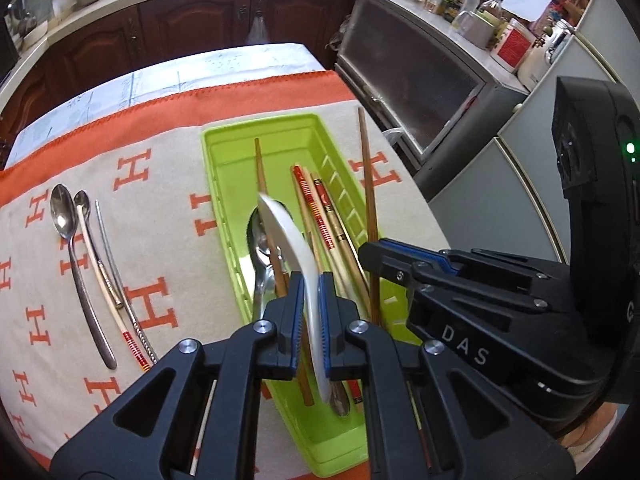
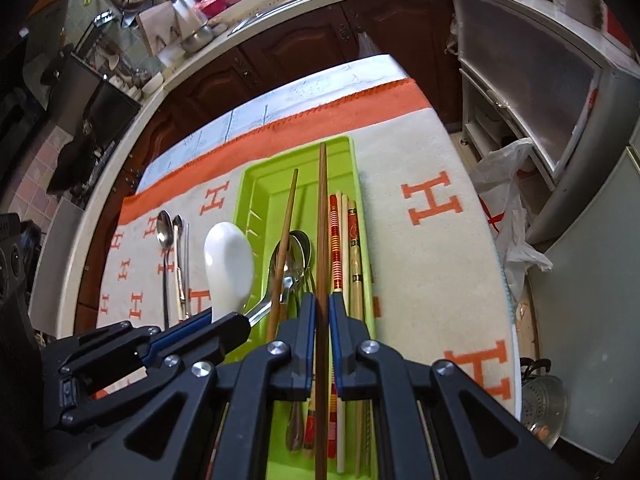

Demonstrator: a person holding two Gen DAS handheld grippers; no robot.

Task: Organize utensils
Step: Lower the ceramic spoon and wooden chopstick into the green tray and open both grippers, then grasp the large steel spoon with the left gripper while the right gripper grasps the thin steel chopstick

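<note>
My left tool (image 1: 309, 320) clamps a white ceramic spoon (image 1: 292, 256); my right tool (image 2: 319, 334) pinches a brown chopstick (image 2: 322, 216) over the green tray (image 2: 256, 184).

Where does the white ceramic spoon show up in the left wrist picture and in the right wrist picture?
Left wrist view: the white ceramic spoon is at center, edge-on, clamped by the left gripper.
Right wrist view: the same spoon sits left of center, bowl facing the camera, at the tray's left edge.
Shared landmark: the green tray holding chopsticks and spoons.
</note>
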